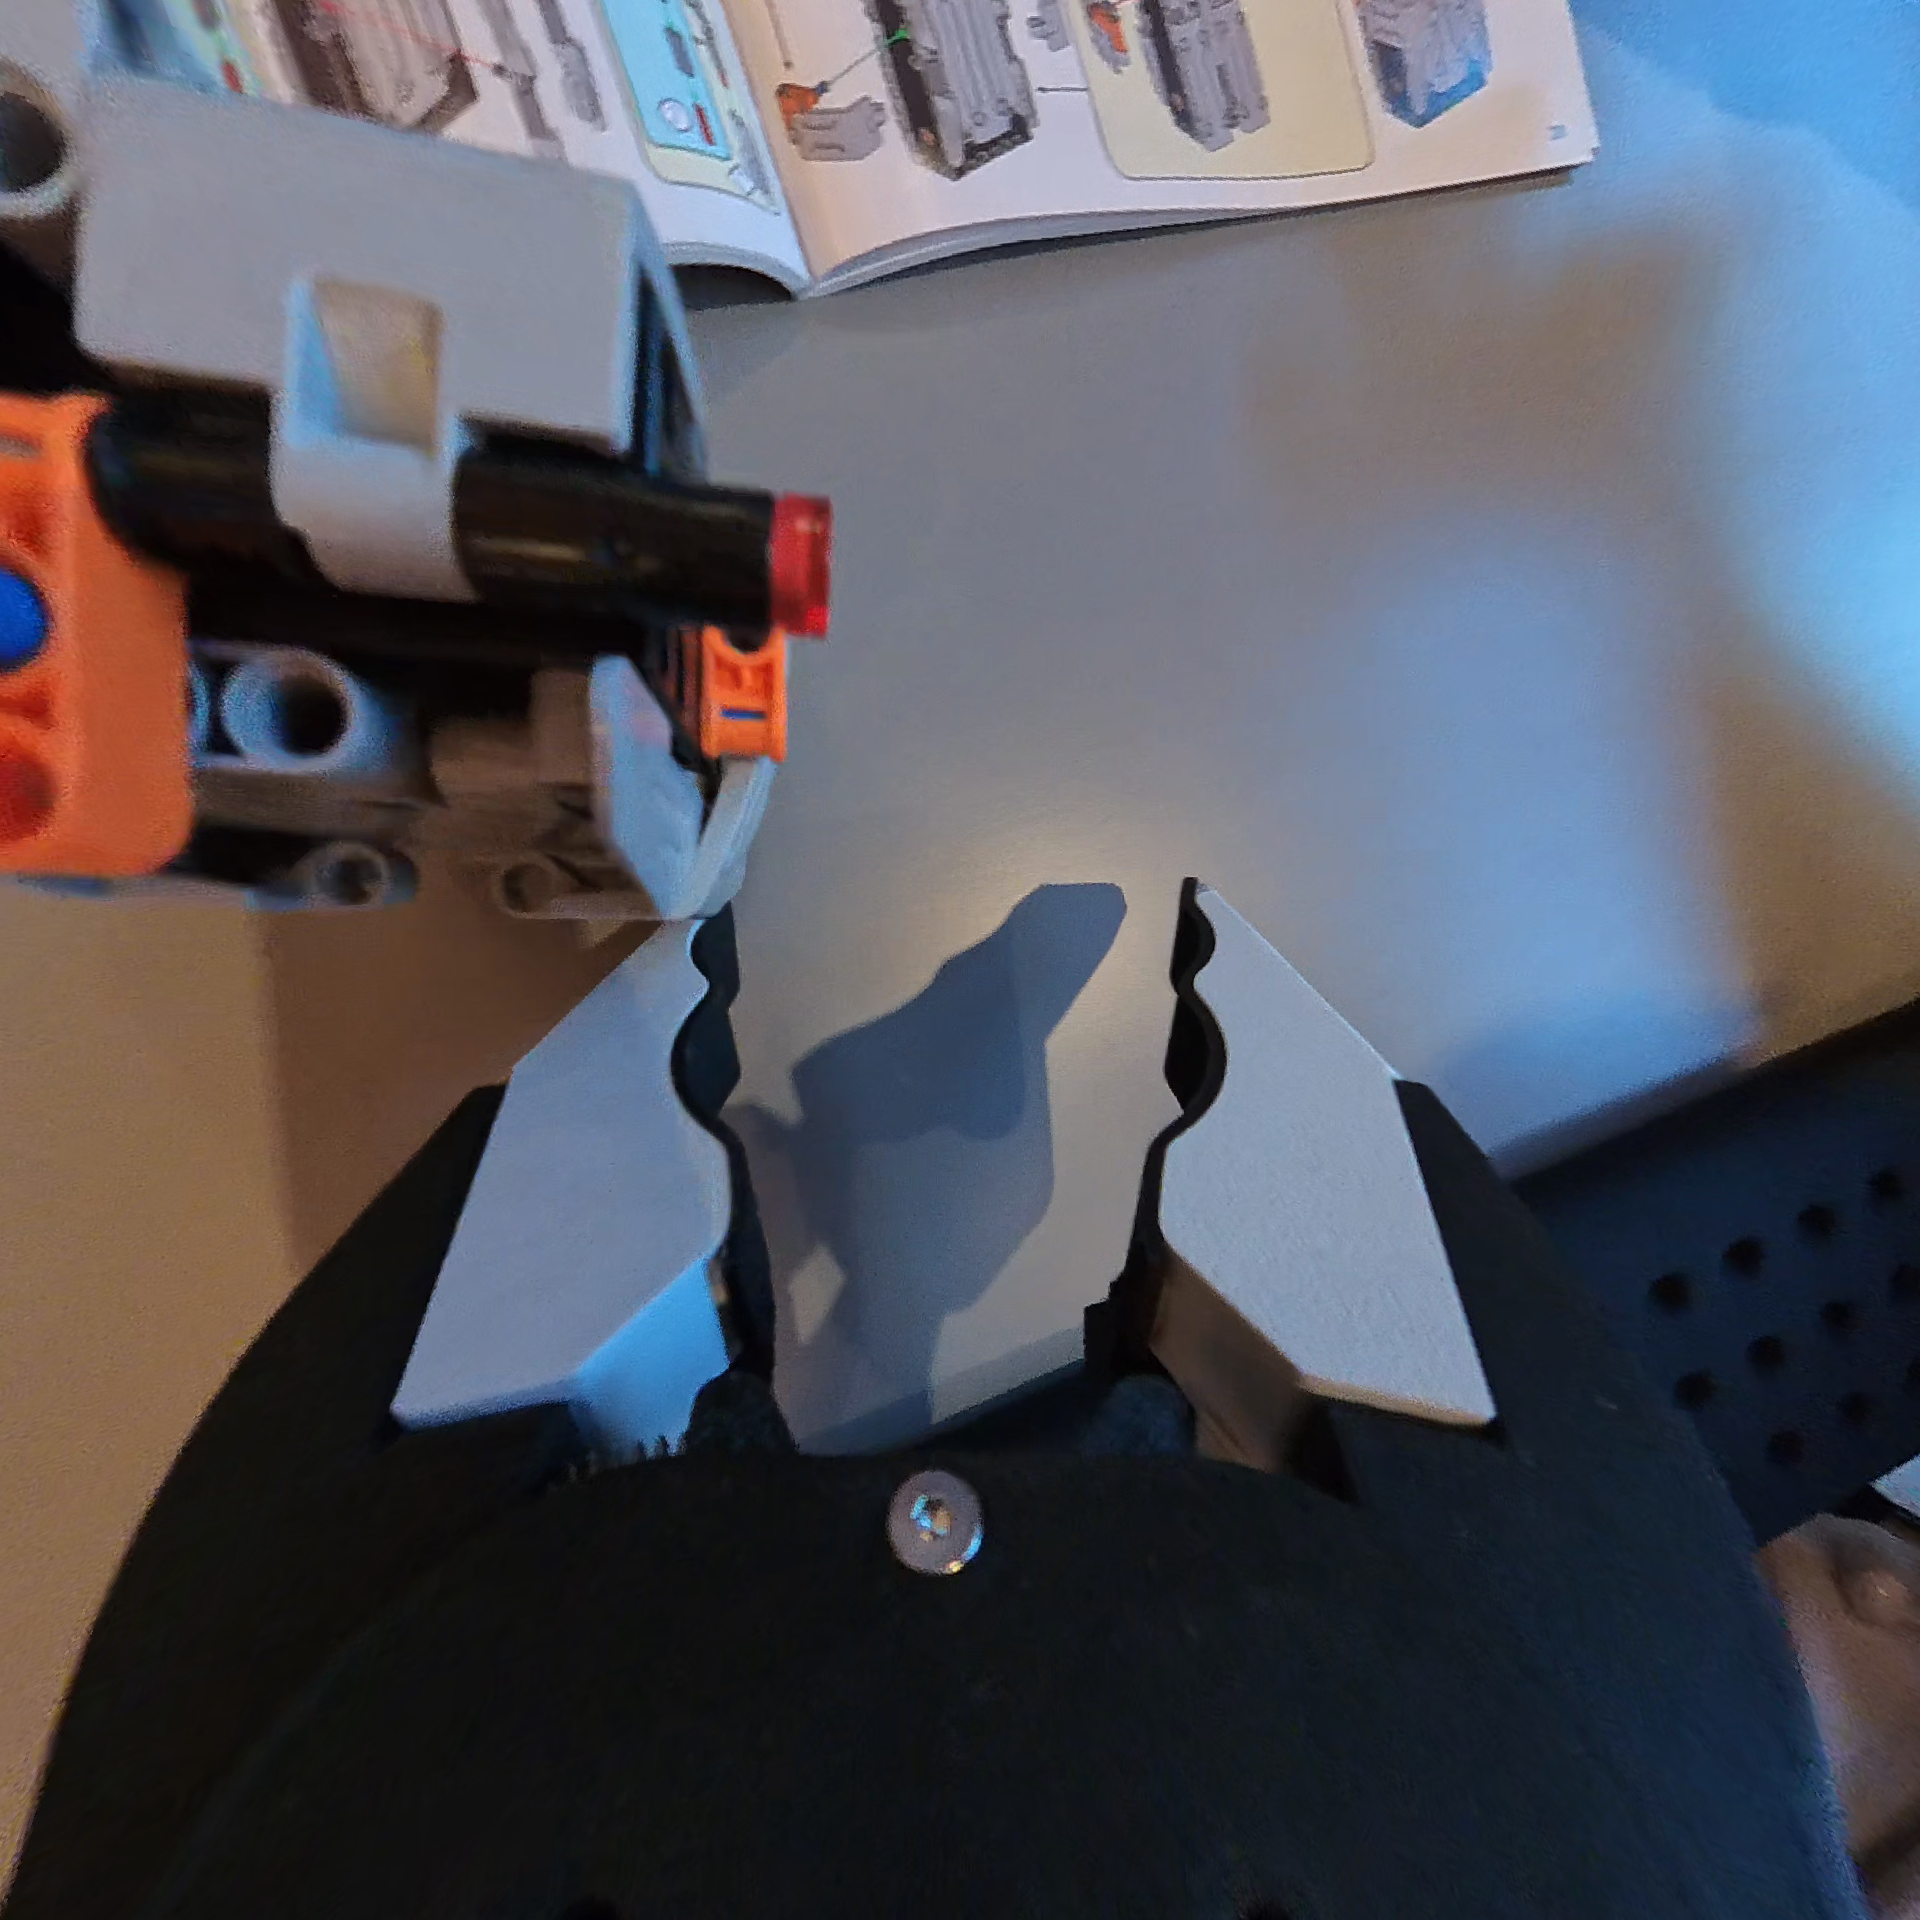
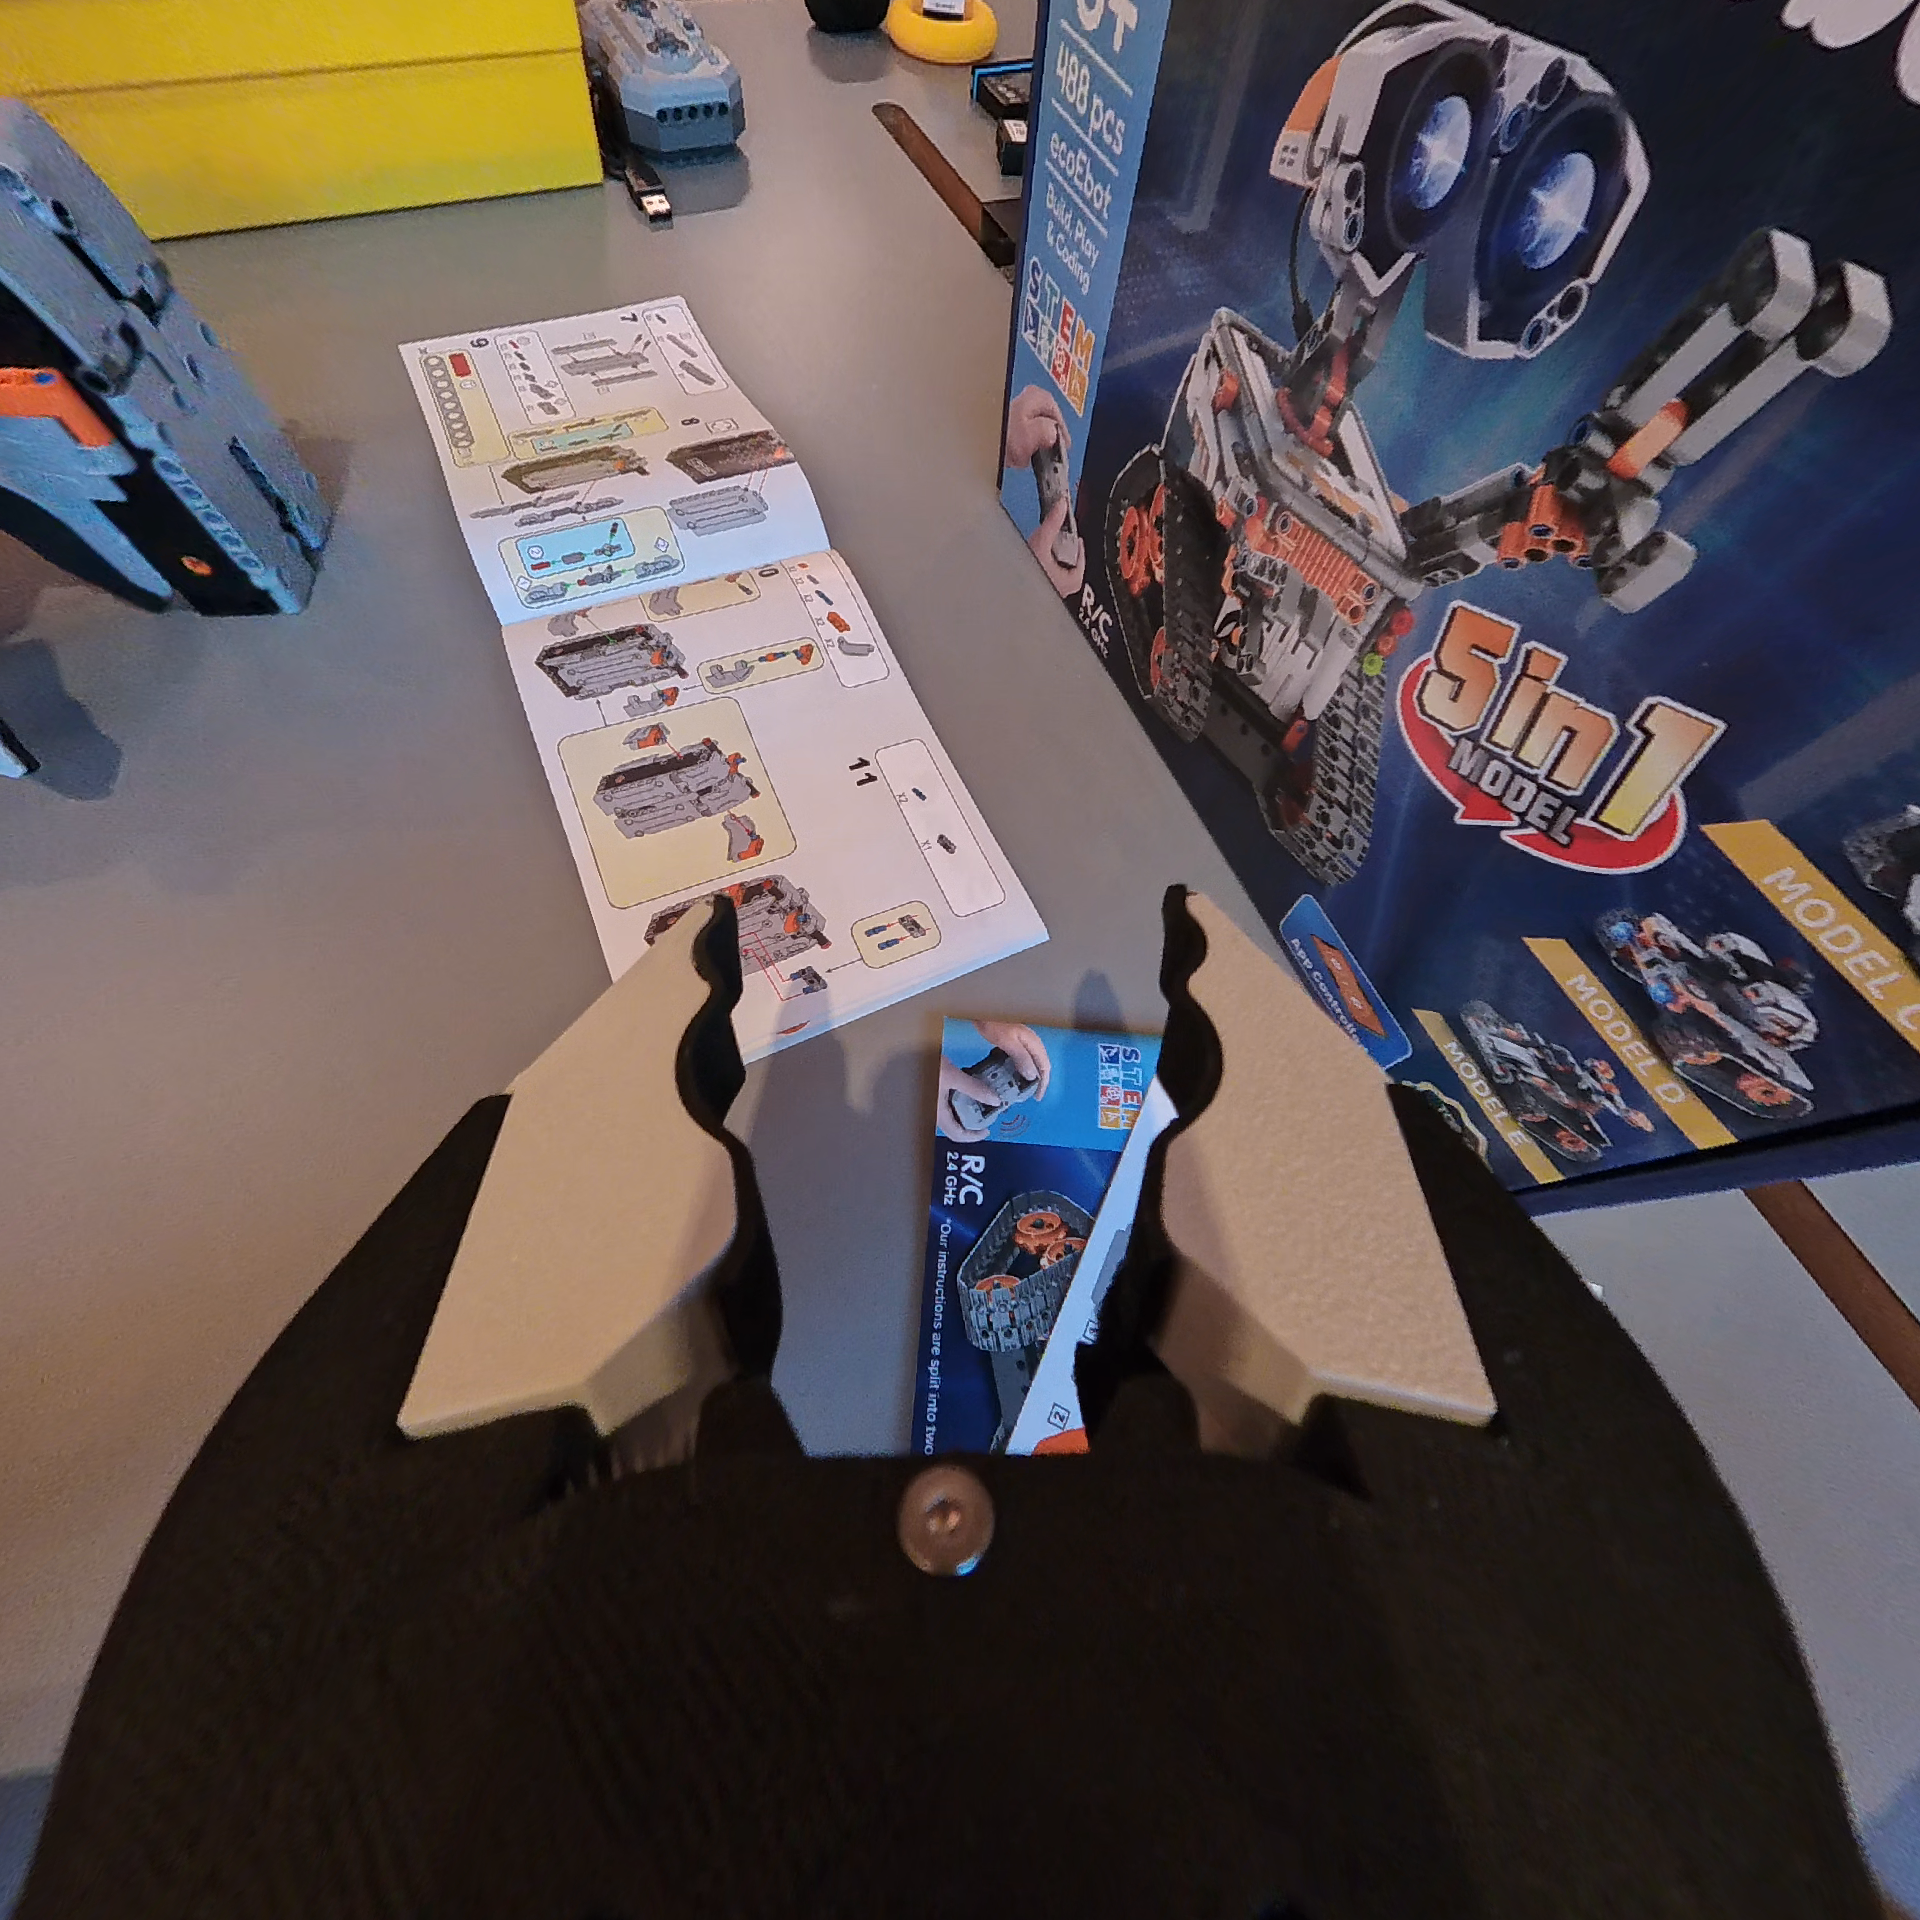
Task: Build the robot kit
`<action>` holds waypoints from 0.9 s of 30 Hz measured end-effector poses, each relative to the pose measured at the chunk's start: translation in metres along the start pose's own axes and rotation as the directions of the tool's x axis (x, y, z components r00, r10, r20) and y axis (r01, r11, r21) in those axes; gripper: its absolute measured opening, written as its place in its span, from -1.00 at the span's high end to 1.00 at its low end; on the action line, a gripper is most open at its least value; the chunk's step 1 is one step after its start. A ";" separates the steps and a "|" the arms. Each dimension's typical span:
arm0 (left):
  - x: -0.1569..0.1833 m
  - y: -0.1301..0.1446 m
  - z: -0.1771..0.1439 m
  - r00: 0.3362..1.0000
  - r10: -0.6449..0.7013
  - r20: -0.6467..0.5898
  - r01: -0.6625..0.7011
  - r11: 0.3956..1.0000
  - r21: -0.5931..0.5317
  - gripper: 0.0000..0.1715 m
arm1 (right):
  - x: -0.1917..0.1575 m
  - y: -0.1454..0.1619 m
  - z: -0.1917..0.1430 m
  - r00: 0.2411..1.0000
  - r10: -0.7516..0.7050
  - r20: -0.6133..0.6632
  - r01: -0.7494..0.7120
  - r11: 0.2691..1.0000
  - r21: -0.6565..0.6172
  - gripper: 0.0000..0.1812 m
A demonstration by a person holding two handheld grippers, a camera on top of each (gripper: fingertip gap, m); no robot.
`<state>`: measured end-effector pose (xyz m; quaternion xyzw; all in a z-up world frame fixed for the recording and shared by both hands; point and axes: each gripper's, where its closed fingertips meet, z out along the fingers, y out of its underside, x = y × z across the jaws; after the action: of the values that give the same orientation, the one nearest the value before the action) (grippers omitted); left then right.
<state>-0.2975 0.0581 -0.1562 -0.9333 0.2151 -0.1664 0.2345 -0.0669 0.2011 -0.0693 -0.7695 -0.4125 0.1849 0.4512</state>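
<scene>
My left gripper (image 1: 951,914) is open and empty above the grey table. A brick-built model (image 1: 374,540) of grey, black and orange parts, with a black rod ending in a red cap (image 1: 802,563), stands just left of and beyond my left finger (image 1: 603,1143), close to its tip. My right gripper (image 2: 945,920) is open and empty over the table. An unfolded instruction booklet (image 2: 717,665) lies ahead of it, and a small blue leaflet (image 2: 1018,1195) lies under the gap between its fingers. The model also shows at the far left of the right wrist view (image 2: 135,447).
A large blue toy box (image 2: 1455,582) stands at the right. A yellow box (image 2: 301,114), a grey battery unit (image 2: 665,83) with a cable, and a yellow ring (image 2: 940,26) lie at the back. The booklet (image 1: 1039,114) lies beyond my left gripper; a black perforated chair (image 1: 1766,1299) is at right.
</scene>
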 end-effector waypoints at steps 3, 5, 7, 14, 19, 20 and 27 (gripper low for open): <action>0.006 -0.005 0.003 1.000 0.002 -0.028 -0.001 1.000 0.009 0.05 | -0.001 0.002 0.002 1.000 -0.001 0.008 0.001 1.000 -0.012 0.10; 0.007 -0.010 0.006 0.999 0.006 -0.034 -0.005 1.000 0.021 0.04 | -0.002 0.004 0.003 1.000 -0.001 0.011 0.001 1.000 -0.018 0.10; 0.009 -0.014 0.009 0.999 0.013 -0.043 -0.012 0.999 0.036 0.05 | -0.002 0.005 0.004 1.000 0.001 0.015 -0.001 1.000 -0.022 0.10; 0.008 -0.027 0.017 0.998 0.051 -0.031 -0.047 0.994 0.096 0.09 | -0.004 0.008 0.006 1.000 0.006 0.029 -0.005 0.999 -0.039 0.10; 0.012 -0.017 0.013 0.996 0.080 -0.033 -0.077 0.993 0.084 0.07 | -0.004 0.009 0.006 1.000 0.009 0.030 -0.008 0.999 -0.041 0.10; 0.013 -0.013 0.010 0.996 0.087 -0.034 -0.084 0.993 0.081 0.08 | -0.004 0.009 0.006 1.000 0.010 0.029 -0.009 0.999 -0.041 0.10; -0.017 -0.015 -0.055 0.957 0.245 0.158 -0.282 0.915 0.288 0.45 | -0.002 0.011 0.006 1.000 0.001 0.019 0.000 0.999 -0.050 0.10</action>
<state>-0.3294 0.0582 -0.1066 -0.8561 0.2961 -0.1087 0.4095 -0.0669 0.1998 -0.0819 -0.7788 -0.4213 0.1820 0.4276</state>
